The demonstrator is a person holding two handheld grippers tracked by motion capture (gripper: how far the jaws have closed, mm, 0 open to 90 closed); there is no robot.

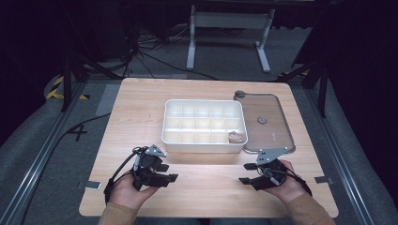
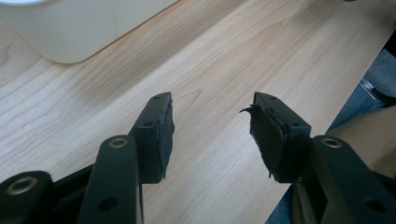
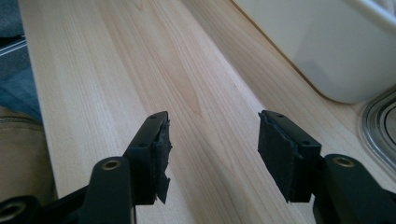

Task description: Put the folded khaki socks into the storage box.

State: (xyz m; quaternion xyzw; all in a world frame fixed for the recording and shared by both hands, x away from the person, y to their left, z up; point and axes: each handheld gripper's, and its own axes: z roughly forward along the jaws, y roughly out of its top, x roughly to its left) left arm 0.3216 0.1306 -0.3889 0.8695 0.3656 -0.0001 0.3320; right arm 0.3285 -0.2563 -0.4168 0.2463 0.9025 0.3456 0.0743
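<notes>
Resting near box (image 1: 204, 140): two gaping grippers.

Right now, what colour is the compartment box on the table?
The compartment box is white, with a cream-looking inside; the high view shows it best.

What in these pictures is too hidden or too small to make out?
- The small pinkish thing in the white tray's near right compartment: high view, too small to identify.
- The rest of the tray: both gripper views, cut off by the top edge.
- The clear lid: right gripper view, cut off by the right edge.
- The person's palms: high view, hidden under the left gripper and right gripper.
</notes>
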